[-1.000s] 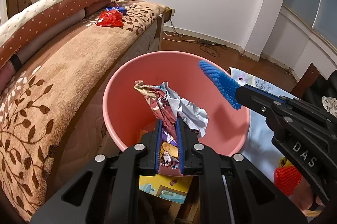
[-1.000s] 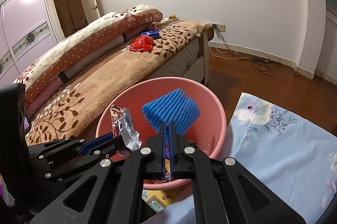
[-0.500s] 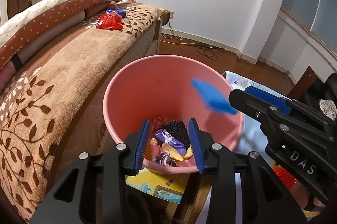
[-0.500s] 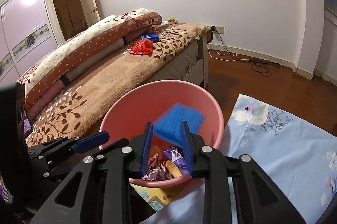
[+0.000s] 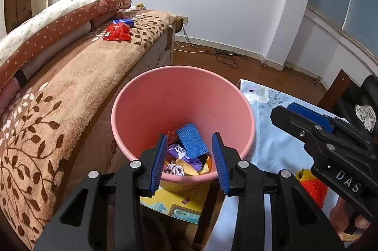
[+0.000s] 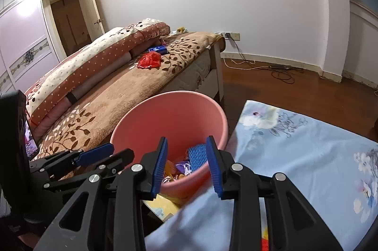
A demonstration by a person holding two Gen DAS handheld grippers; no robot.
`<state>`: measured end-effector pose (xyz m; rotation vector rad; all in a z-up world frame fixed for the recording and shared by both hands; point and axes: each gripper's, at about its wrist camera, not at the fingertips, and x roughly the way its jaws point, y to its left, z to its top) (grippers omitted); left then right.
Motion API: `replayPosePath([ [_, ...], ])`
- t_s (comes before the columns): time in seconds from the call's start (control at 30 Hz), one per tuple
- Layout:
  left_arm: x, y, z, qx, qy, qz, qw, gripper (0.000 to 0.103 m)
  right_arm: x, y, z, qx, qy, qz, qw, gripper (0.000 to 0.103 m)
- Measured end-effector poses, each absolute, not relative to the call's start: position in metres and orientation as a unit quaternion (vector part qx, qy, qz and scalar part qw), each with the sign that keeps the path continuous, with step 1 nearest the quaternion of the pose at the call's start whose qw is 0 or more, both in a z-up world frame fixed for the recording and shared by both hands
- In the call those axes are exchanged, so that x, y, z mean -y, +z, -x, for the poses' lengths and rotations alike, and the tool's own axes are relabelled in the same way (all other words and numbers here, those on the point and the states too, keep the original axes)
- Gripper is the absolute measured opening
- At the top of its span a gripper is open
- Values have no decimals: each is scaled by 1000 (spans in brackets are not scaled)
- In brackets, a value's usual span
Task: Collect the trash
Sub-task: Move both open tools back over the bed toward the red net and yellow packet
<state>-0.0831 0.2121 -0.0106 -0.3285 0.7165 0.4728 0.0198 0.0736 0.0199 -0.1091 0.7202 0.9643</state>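
**Both grippers empty over the bin; bed litter next**

The pink bin [image 5: 182,109] stands on the floor between the bed [image 5: 78,76] and a pale blue floral sheet [image 6: 307,144]. Inside it a blue ribbed pad [image 5: 192,141] lies on top of a heap of crumpled wrappers [image 5: 176,161]. The left gripper [image 5: 190,160] hangs just above the near rim with its blue-lined fingers spread wide and nothing between them. The right gripper [image 6: 186,162] hovers beside it over the same rim, fingers likewise apart and empty.

This reads as the gap between a drop-off and the next pickup. More trash is in sight: a red wrapper [image 5: 117,32] and a blue packet [image 5: 122,21] lie close together on the brown leaf-patterned blanket, well away from the bin, near the rolled dotted quilt [image 5: 59,21]. The next move probably calls for carrying an opened gripper across the bed to the red wrapper and closing on a raised crease, since thin foil on soft plush may slip or drag blanket pile into the pinch.
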Motion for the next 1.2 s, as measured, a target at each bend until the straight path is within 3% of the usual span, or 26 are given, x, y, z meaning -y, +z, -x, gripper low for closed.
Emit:
replayPosePath([
  [0.9,-126,-14,82,-367,129,129,912,40,75,1,-17,-362,368,-4,857,35],
  [1.03,-117,-17,80,-369,108,126,915,51,97,-3,-23,-368,345,-14,864,37],
  [1.2,-99,-23,73,-377,62,118,917,52,120,-16,-32,-386,317,-23,866,39],
])
